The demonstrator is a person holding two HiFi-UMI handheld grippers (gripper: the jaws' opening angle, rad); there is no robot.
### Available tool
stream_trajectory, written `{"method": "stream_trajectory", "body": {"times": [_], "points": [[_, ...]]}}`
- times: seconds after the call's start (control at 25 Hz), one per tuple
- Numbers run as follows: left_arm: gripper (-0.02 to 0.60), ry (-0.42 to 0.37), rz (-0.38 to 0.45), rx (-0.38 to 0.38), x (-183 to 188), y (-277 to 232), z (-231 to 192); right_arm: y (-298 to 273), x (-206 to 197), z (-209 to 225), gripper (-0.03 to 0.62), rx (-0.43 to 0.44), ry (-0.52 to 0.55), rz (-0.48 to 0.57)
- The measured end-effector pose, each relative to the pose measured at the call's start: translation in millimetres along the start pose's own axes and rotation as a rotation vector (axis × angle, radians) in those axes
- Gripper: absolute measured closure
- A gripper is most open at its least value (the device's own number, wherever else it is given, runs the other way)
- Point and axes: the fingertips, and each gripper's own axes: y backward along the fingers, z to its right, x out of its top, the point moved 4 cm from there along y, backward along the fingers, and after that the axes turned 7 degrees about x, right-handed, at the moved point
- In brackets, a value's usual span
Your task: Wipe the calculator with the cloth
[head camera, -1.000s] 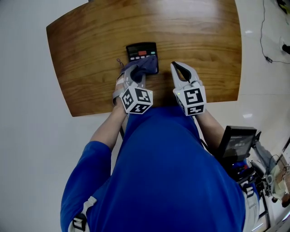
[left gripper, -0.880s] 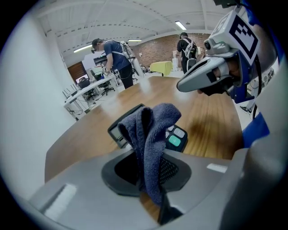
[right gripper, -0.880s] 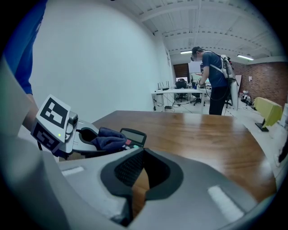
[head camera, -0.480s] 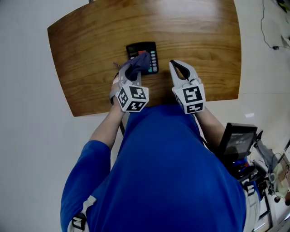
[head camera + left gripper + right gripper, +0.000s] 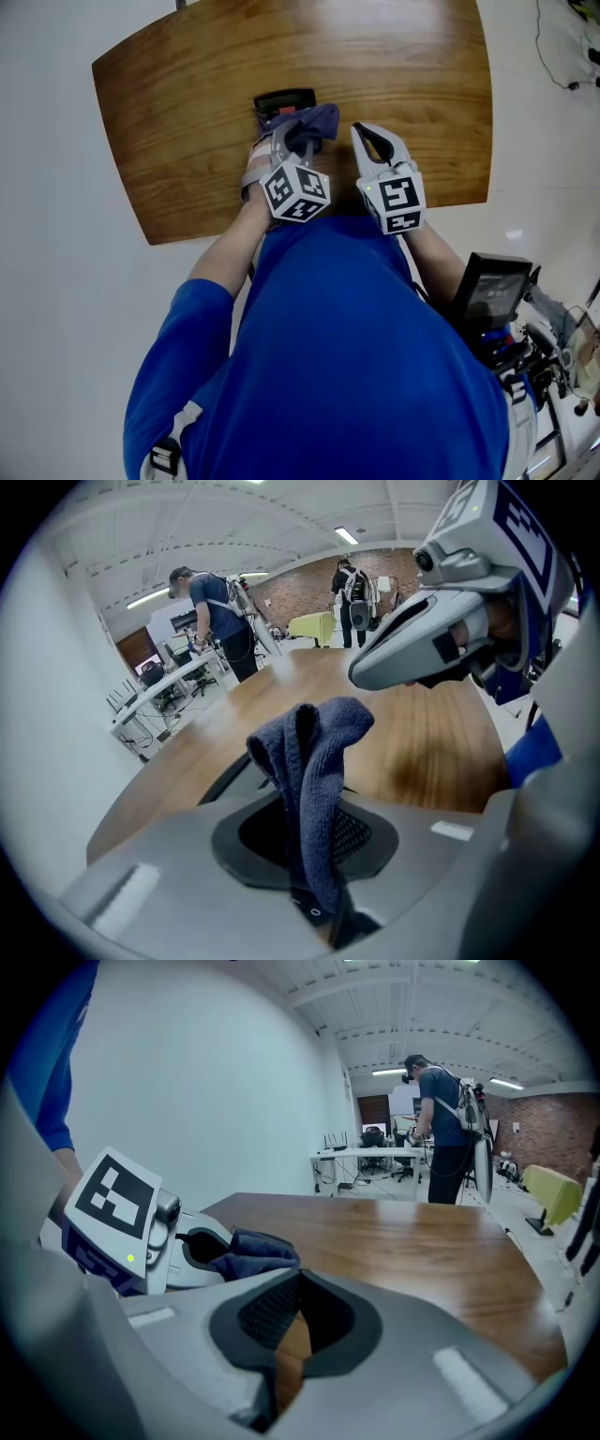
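The black calculator (image 5: 283, 99) lies on the wooden table (image 5: 178, 112); only its top edge with the display shows. A dark blue cloth (image 5: 311, 120) covers its lower part. My left gripper (image 5: 298, 141) is shut on the cloth and holds it on the calculator. In the left gripper view the cloth (image 5: 314, 752) stands folded up out of the jaws (image 5: 319, 907), with a dark edge of the calculator (image 5: 234, 775) behind it. My right gripper (image 5: 364, 137) hovers just right of the cloth, shut with nothing in it. In the right gripper view, the left gripper (image 5: 192, 1246) and cloth (image 5: 255, 1251) show at the left.
The table's near edge (image 5: 441, 199) runs just under both grippers. A black device with a screen (image 5: 492, 291) sits off the table at the lower right. People stand at desks (image 5: 375, 1157) far behind the table.
My left gripper has swung right with the cloth, from the calculator's left part to its right and lower part. The right gripper has stayed put.
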Motion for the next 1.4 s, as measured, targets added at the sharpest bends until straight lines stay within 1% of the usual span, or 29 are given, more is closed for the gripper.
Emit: {"method": "stream_trajectory", "body": {"times": [0.16, 0.36, 0.52, 0.64, 0.76, 0.84, 0.96, 1.08, 1.24, 1.4], "points": [[0.518, 0.011, -0.019, 0.025, -14, 8, -10, -2, 4, -1, 0.592, 0.003, 0.005, 0.007], [0.518, 0.058, -0.074, 0.076, -42, 19, -31, -5, 8, -6, 0.592, 0.023, 0.008, 0.014], [0.518, 0.068, -0.104, 0.100, -56, 25, -39, -5, 9, -8, 0.592, 0.028, 0.008, 0.020], [0.518, 0.058, -0.108, 0.102, -53, 23, -38, -6, 10, -6, 0.592, 0.020, 0.006, 0.025], [0.518, 0.035, -0.084, 0.098, -41, 19, -36, -5, 6, -4, 0.592, 0.020, 0.000, 0.015], [0.518, -0.002, -0.050, 0.090, -27, 12, -32, -3, 4, -1, 0.592, 0.011, -0.002, 0.012], [0.518, -0.078, 0.006, 0.070, 0, 0, -22, 1, 4, 4, 0.592, -0.011, -0.002, 0.016], [0.518, -0.128, 0.027, 0.048, 13, -12, -12, 3, 0, 7, 0.592, -0.016, 0.000, 0.006], [0.518, -0.108, 0.013, 0.042, 7, -12, -14, 3, 1, 8, 0.592, -0.018, 0.006, 0.004], [0.518, -0.082, -0.022, 0.065, -13, -3, -26, -1, 5, 4, 0.592, -0.002, 0.011, 0.013]]}}
